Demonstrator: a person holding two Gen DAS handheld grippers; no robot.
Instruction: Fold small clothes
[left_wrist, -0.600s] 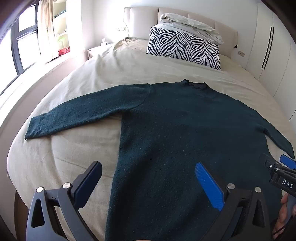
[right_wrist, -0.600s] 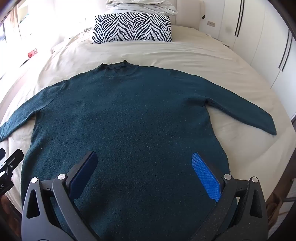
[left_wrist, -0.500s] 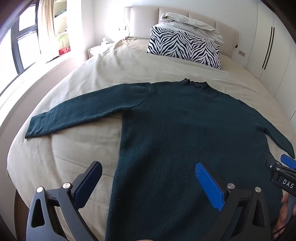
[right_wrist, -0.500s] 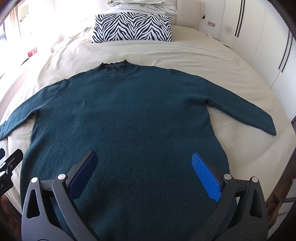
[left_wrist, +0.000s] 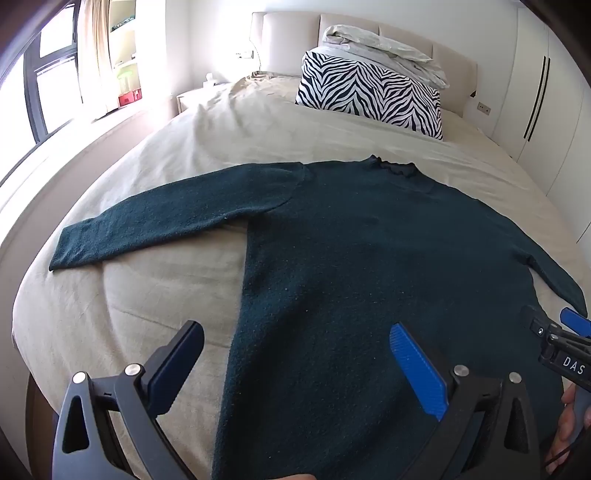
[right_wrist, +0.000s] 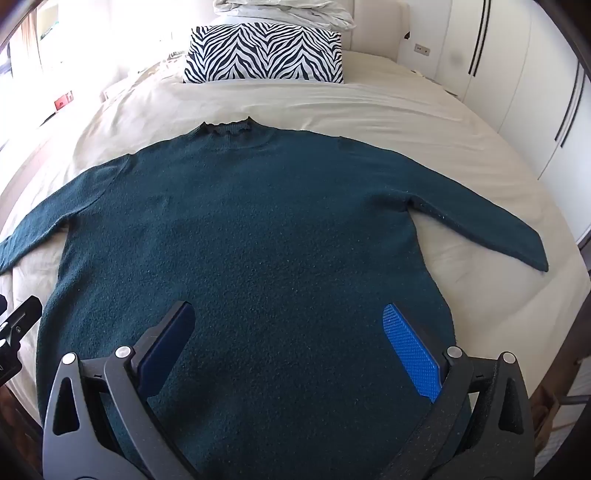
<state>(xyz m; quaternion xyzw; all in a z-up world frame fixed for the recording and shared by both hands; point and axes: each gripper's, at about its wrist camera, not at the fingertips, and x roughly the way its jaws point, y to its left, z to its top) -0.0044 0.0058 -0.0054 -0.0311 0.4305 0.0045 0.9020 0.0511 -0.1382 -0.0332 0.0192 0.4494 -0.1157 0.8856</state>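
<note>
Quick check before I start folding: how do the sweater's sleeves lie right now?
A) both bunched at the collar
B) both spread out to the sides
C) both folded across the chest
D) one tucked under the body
B: the sweater lies flat on the bed with each sleeve stretched outward.

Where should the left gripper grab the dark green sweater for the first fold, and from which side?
Probably the left sleeve near its cuff, coming from above. The sweater lies flat and face-down-spread on the bed, sleeves out; that sleeve is a thin free strip. The left gripper is open and empty.
</note>
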